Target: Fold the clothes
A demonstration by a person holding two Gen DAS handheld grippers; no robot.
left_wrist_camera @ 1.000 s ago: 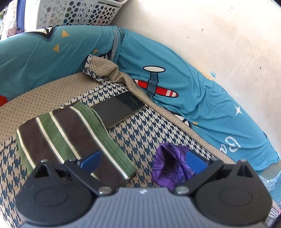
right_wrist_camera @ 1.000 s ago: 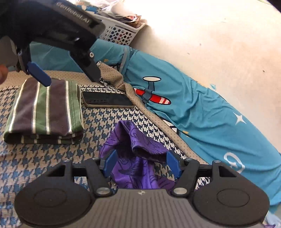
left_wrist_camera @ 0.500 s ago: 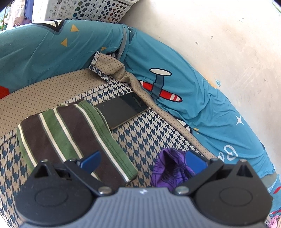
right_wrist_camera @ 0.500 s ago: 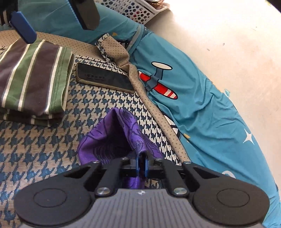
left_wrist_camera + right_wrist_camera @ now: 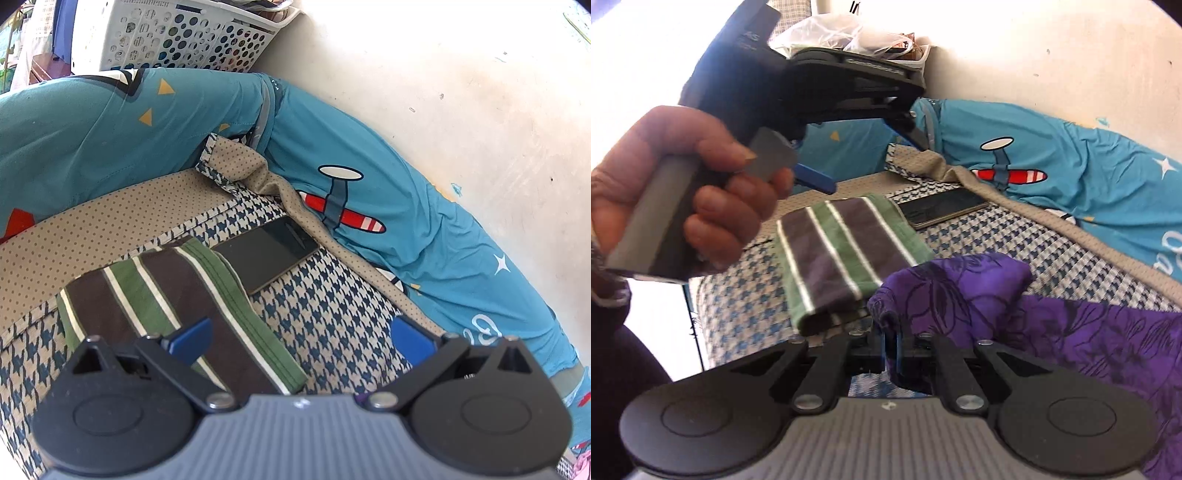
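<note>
Purple garment (image 5: 1052,314) had lifted off the houndstooth blanket (image 5: 1015,236) since a second ago; right gripper (image 5: 890,349) went from spread to clamped on its hem.

Right jaws were pinched together on a fold of the purple cloth, the rest draping off to the right above the blanket. Left gripper (image 5: 301,338) was spread wide, holding nothing, hovering over the folded striped garment (image 5: 177,306); a hand (image 5: 683,188) gripped its handle. Striped garment lay flat on the blanket, touching a phone (image 5: 267,251) at its far edge. Teal airplane-print sheet (image 5: 388,206) ran behind, white laundry basket (image 5: 177,37) beyond it.
</note>
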